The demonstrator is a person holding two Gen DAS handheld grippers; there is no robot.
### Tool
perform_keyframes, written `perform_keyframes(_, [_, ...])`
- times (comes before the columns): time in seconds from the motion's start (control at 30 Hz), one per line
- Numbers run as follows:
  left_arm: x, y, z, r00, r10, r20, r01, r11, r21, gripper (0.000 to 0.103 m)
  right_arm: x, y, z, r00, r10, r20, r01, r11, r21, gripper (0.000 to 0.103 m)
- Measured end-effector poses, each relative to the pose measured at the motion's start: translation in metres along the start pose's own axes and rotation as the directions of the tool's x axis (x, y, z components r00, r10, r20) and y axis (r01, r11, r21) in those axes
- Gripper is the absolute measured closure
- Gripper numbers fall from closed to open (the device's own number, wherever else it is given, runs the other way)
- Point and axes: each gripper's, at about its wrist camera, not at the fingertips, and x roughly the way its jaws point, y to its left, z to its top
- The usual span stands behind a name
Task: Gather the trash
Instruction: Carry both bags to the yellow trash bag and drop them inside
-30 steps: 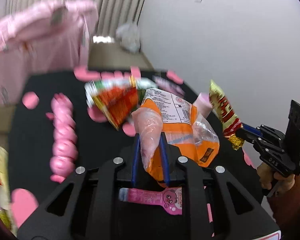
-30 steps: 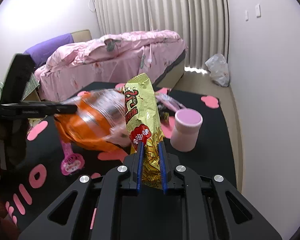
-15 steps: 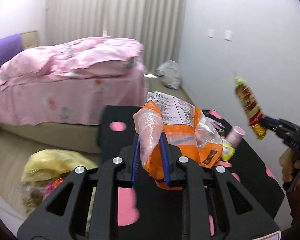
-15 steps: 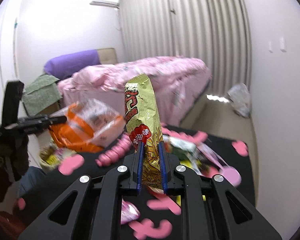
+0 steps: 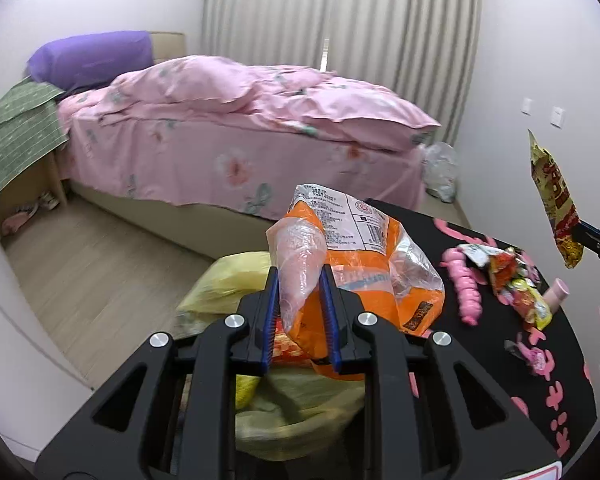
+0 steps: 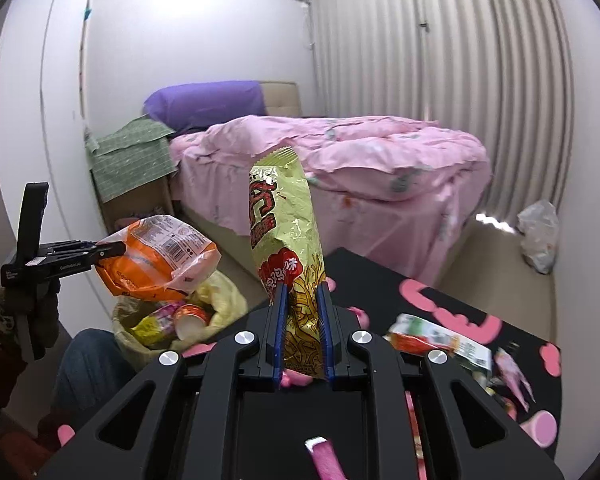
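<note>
Claws both pinching: we see left gripper (image 5: pixel 300 280) clamping orange bag (image 5: pixel 364 272) over yellow trash bag (image 6: pixel 220 300), right gripper (image 6: pixel 302 300) clamping gold wrapper (image 6: pixel 288 232).

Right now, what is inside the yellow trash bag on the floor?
In the yellow trash bag a cup-like container with a white end and a yellowish wrapper show. Anything deeper is covered by these and by the bag's folds.
</note>
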Motion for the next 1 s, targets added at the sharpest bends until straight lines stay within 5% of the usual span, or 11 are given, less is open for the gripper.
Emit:
perform_keyframes(0.27, [0.001,0.047,-0.012,0.996,0.093,-0.014,-0.093,0.995,-0.034,0.083,0.039,0.041,0.019,0.995,0.091,-0.047,-0.093,0.994,-0.053,0.087])
perform_keyframes(0.4, [0.019,0.061,-0.020,0.992,0.044,-0.119,-0.047,0.999,-0.024,0.083,0.073,0.066,0.030,0.978,0.186,-0.095,-0.193,0.979,-0.062,0.087])
perform_keyframes(0.5, [0.047,0.060,-0.037,0.975,0.021,-0.223,-0.020,1.000,0.008,0.083,0.112,0.090,0.031,0.948,0.274,-0.162,-0.286,0.957,-0.053,0.087])
perform_keyframes(0.63, [0.082,0.066,-0.056,0.949,0.045,-0.311,-0.053,0.998,-0.019,0.083,0.180,0.124,0.019,0.882,0.339,-0.327,-0.374,0.926,-0.048,0.087])
perform_keyframes(0.8, [0.097,0.072,-0.066,0.948,0.028,-0.317,-0.051,0.997,-0.063,0.083,0.260,0.156,-0.015,0.792,0.225,-0.567,-0.380,0.909,-0.170,0.087])
perform_keyframes(1.0, [0.109,0.075,-0.068,0.952,0.021,-0.306,-0.044,0.997,-0.069,0.083,0.297,0.164,-0.026,0.745,0.176,-0.643,-0.399,0.890,-0.219,0.087])
